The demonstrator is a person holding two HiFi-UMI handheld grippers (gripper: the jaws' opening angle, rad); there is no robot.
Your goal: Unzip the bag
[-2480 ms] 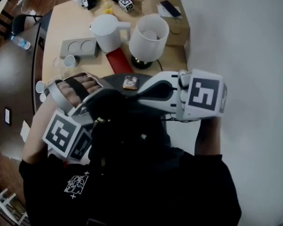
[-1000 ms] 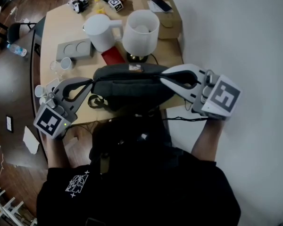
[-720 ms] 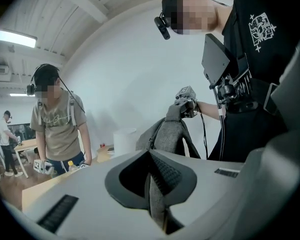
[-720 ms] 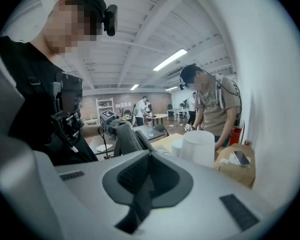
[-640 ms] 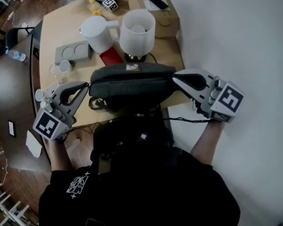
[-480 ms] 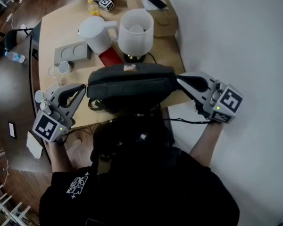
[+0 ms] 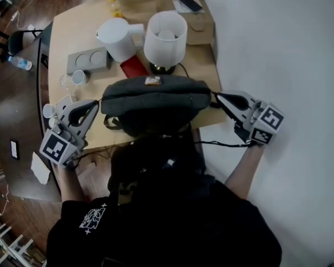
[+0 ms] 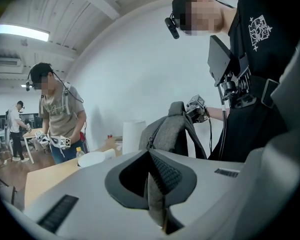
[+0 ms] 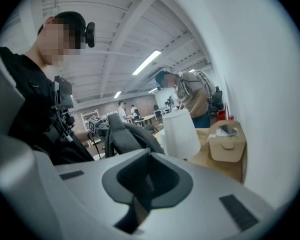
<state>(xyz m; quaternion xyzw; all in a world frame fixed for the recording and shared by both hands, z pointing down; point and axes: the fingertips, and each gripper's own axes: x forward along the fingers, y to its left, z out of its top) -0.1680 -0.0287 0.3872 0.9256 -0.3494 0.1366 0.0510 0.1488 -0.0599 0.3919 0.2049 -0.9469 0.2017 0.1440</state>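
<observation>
Left gripper: was at the near left corner of the surface. Its jaws were closed together, with their tip right at the bag's left end. Whether they pinched any of the bag could not be told.
Cup: stood near the left edge, just in front of the grey tray.
Grey tray: lay flat toward the left edge and showed two round hollows.
White jug: stood upright just right of the tray, beside the lamp.
Bag: was grey and sat at the near edge of the surface. It ran lengthwise along that edge, between the two grippers. In the left gripper view it rose upright beyond the jaws, and in the right gripper view likewise.
Lamp: had a white shade on a dark base and stood just behind the bag.
Cardboard box: sat at the far right corner, with a phone lying on top.
Right gripper: was at the near right corner. Its jaws were closed together, with their tip at the bag's right end, and a grip on the bag could not be told.
</observation>
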